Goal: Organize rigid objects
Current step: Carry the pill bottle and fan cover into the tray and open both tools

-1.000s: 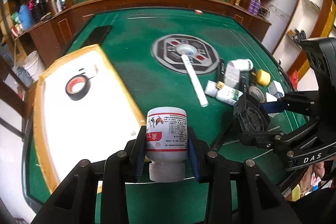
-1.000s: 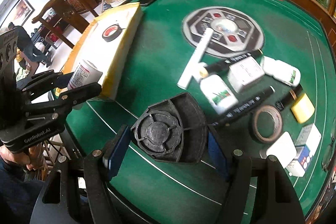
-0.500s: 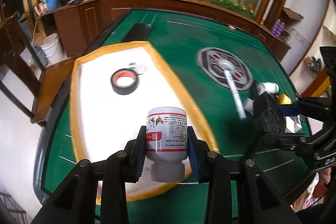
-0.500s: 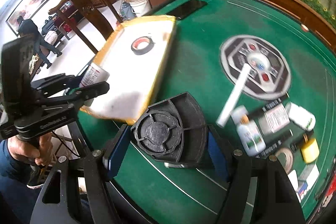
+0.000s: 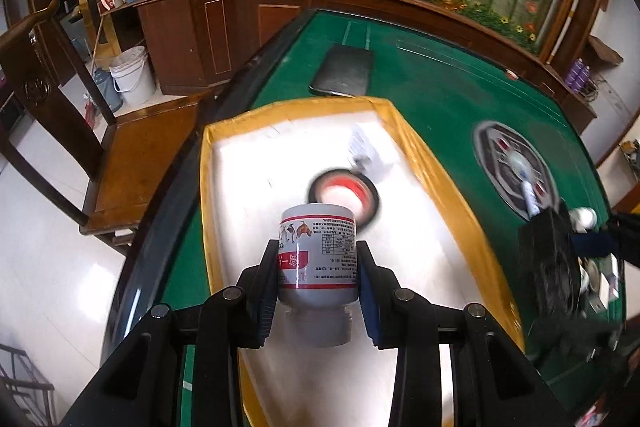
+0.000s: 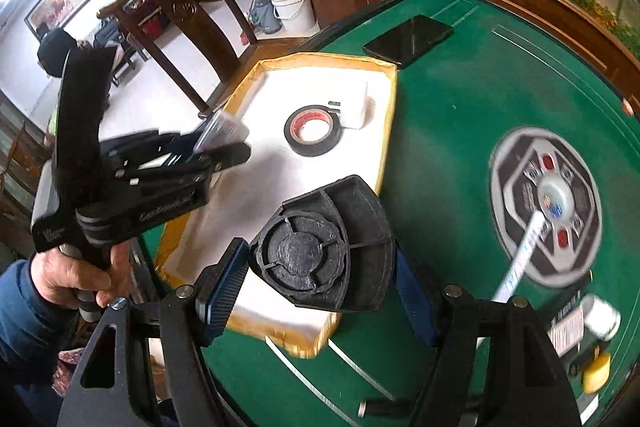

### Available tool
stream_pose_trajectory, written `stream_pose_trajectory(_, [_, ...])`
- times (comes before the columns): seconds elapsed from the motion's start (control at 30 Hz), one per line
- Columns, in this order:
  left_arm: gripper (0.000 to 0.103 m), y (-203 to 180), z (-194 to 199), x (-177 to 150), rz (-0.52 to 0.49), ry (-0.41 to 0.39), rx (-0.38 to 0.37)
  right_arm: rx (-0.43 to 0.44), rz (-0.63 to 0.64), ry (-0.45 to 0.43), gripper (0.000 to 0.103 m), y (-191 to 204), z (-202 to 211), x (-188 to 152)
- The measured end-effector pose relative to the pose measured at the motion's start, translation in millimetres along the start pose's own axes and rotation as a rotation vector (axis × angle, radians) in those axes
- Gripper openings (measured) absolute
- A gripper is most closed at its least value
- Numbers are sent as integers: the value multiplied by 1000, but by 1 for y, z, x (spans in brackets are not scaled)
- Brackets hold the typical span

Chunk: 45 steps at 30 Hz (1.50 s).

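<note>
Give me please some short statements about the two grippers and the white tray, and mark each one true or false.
1. The left gripper holds a white bottle between its jaws. True.
2. The right gripper is empty. False: its jaws grip a black plastic piece.
3. A roll of black tape lies inside the white tray. True.
4. The white bottle is held with its cap pointing away from the camera. False: the cap faces the camera, the base points away.
5. A dark flat tablet lies on the green table beyond the tray. True.
</note>
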<state>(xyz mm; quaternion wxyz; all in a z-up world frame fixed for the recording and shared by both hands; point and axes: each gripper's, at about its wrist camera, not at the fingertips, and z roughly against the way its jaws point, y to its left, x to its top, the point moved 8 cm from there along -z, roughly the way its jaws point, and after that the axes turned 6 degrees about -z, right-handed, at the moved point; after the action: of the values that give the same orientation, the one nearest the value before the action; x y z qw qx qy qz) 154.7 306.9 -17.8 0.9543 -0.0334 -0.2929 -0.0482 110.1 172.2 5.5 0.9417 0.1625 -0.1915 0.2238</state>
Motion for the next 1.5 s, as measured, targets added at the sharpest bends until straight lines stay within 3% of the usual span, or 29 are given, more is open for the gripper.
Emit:
stream_pose_trajectory(0.27, [38,24,-42,23,60,47,23,-31,75,54,71,18,-49,22])
stream_pose_trajectory(0.47, [38,27,-60,33,39,71,53,-48,116,90,71,26,-74,26])
stream_pose_trajectory(0.97, [38,35,-76,30,78,96,64,-71,40,119,71,17,-102,26])
stream_pose_trajectory(1.07, [42,35,-74,30,92,98,58,-85,44,113,71,15,-102,28])
stream_pose_trajectory(1.2, [62,38,-65,33,113,78,36,-84,51,109,71,15,-104,33])
stream_pose_trajectory(1.5, [64,32,-38,41,117,20,-1,-51,43,75,74,21,-88,41])
